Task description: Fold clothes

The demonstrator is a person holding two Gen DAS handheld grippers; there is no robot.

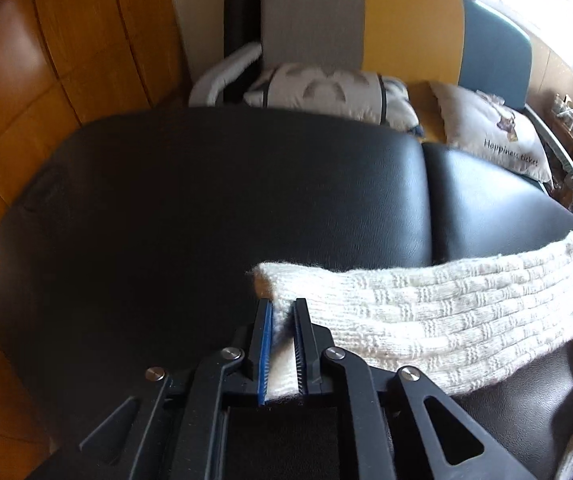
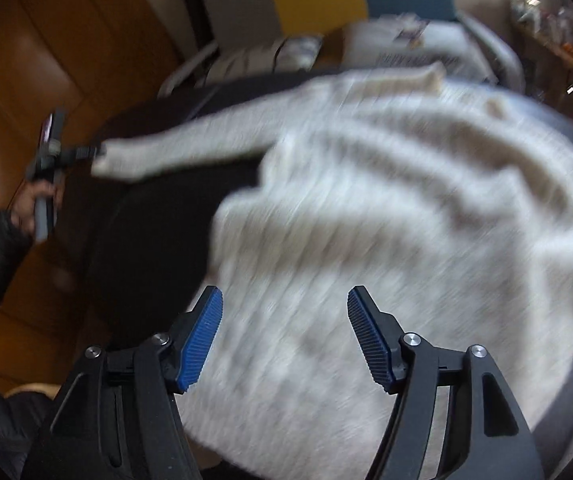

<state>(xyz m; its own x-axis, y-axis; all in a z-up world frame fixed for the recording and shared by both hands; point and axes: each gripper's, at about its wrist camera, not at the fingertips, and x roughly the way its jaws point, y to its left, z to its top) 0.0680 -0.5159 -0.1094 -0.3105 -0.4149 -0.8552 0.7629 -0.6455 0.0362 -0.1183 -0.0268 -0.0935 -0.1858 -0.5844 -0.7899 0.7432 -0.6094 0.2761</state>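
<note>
1. One cream knit sweater lies spread on one black padded table, body flat, one sleeve stretched out to the side.
2. Left gripper: fingers narrow, pinching the sleeve's cuff.
3. Right gripper: fingers wide, nothing between them, above the sweater's body.
4. One sofa behind the table holds two cushions.
5. One hand holds the left gripper's handle.

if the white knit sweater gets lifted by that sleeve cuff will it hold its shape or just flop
Likely floppy: the sleeve sags from the left tongs, which pinch the cuff. The chunky knit of the sweater probably stretches and trails. It may slide easily on the smooth black leather cushion.
</note>
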